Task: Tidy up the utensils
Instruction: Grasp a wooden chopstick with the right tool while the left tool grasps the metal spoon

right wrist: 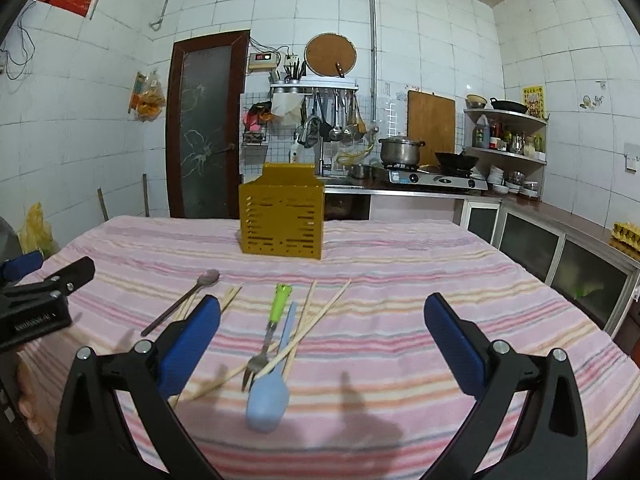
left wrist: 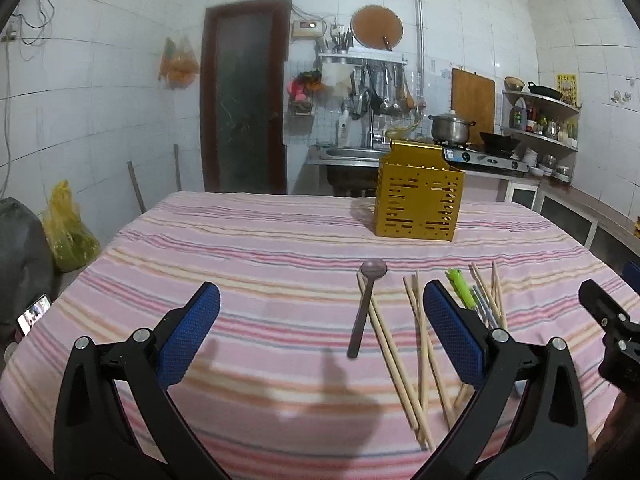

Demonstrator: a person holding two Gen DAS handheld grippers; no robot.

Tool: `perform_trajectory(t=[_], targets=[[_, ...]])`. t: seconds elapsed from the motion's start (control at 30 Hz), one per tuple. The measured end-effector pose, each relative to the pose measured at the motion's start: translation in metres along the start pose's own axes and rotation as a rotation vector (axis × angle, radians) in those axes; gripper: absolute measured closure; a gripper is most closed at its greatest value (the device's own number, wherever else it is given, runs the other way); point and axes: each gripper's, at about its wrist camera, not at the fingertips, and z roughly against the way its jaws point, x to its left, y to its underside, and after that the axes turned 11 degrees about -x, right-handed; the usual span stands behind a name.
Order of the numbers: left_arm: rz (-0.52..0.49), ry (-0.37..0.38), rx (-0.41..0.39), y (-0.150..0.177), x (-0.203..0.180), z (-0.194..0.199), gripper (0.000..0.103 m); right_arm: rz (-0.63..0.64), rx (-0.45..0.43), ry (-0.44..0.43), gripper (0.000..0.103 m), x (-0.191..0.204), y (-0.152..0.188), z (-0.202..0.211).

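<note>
A yellow slotted utensil holder (left wrist: 418, 196) (right wrist: 282, 216) stands upright at the far side of the striped tablecloth. A dark purple spoon (left wrist: 365, 304) (right wrist: 182, 300), several wooden chopsticks (left wrist: 404, 364) (right wrist: 308, 320), a green-handled fork (right wrist: 268, 328) (left wrist: 462, 290) and a light blue spoon (right wrist: 272, 384) lie loose on the cloth. My left gripper (left wrist: 320, 332) is open and empty above the cloth, with the purple spoon between its fingers. My right gripper (right wrist: 322, 340) is open and empty, with the fork and blue spoon just right of its left finger.
The pink striped tablecloth (left wrist: 240, 248) covers the table. Behind it are a door (left wrist: 244, 96), a sink with hanging utensils (left wrist: 372, 96) and a stove with a pot (right wrist: 400, 150) and wok (right wrist: 456, 160). Each gripper shows at the edge of the other's view.
</note>
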Motion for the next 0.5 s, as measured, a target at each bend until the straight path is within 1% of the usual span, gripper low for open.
perform_trajectory(t=[0.13,0.2,0.27,0.4,0.5], targets=[[-0.059,0.014,0.015,-0.012,-0.004,-0.025,0.005,-0.018,0.044,-0.017,0.004,-0.004,-0.011,-0.028],[-0.046,0.041,0.044,-0.016,-0.002,-0.044,0.005,-0.012,0.078,-0.015,0.004,-0.003,-0.014,-0.044],[-0.032,0.058,0.092,-0.017,-0.001,-0.064,0.005,0.007,0.136,-0.021,0.004,0.0,-0.016,-0.067],[-0.019,0.076,0.186,-0.011,-0.001,-0.101,0.005,0.018,0.213,-0.015,0.004,-0.004,-0.013,-0.104],[-0.058,0.1,0.237,-0.003,-0.01,-0.124,0.005,0.018,0.25,0.01,0.004,-0.01,-0.005,-0.125]])
